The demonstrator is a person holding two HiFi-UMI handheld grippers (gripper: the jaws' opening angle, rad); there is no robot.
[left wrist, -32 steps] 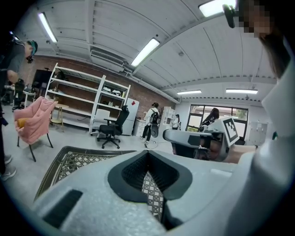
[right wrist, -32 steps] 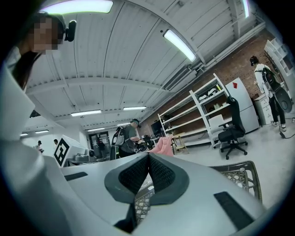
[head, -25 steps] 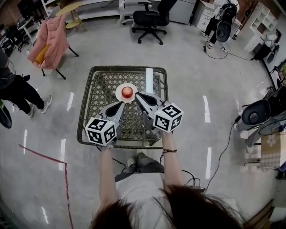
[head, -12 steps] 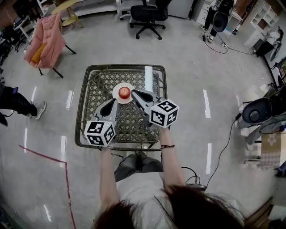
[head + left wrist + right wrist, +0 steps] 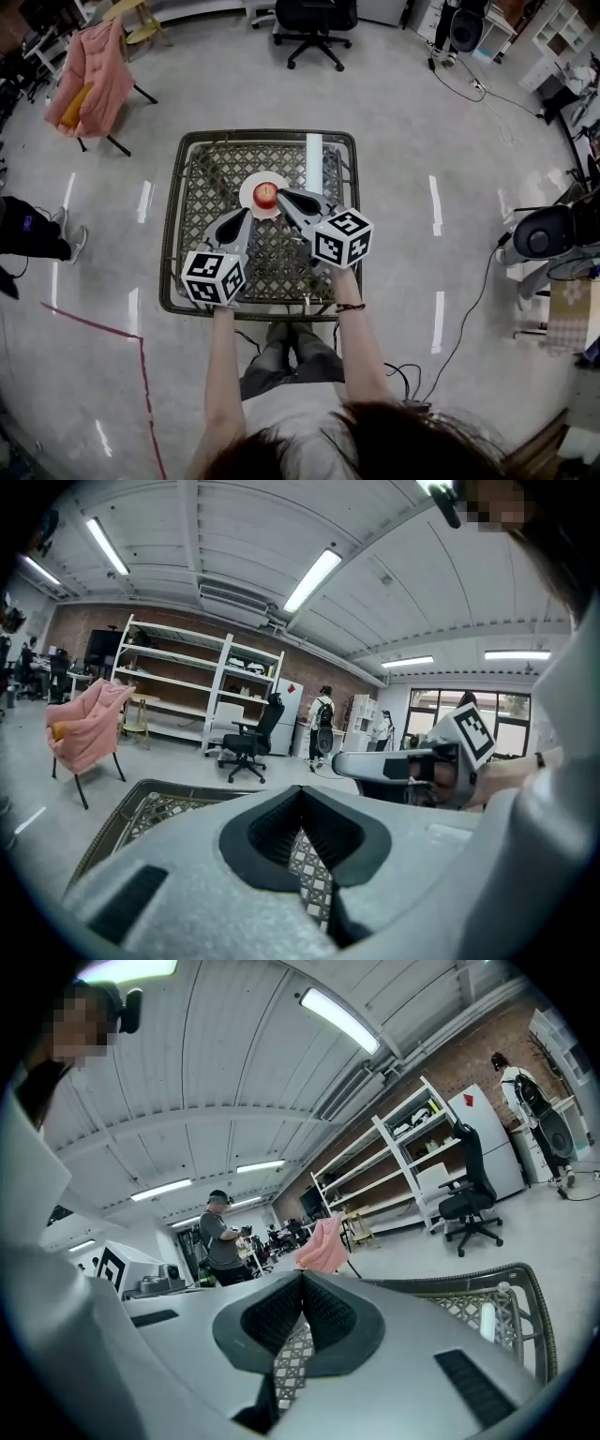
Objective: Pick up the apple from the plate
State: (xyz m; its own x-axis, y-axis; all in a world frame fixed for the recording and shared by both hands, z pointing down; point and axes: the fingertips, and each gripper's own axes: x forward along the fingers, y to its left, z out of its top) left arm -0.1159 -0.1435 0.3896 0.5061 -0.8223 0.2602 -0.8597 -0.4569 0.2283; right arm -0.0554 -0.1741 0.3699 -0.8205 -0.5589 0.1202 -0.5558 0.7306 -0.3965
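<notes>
So over the last second both grippers have slid in a bit, and the right gripper (image 5: 280, 194) now has its tip right beside the apple (image 5: 265, 193), with the left gripper (image 5: 247, 213) at the plate's (image 5: 247, 198) near rim. The apple's still untouched on the plate, a little past the middle of the worktop (image 5: 202, 234) toward its far edge. Both sets of jaws are pressed together on nothing, so I'd say one has to open up before any grab.
</notes>
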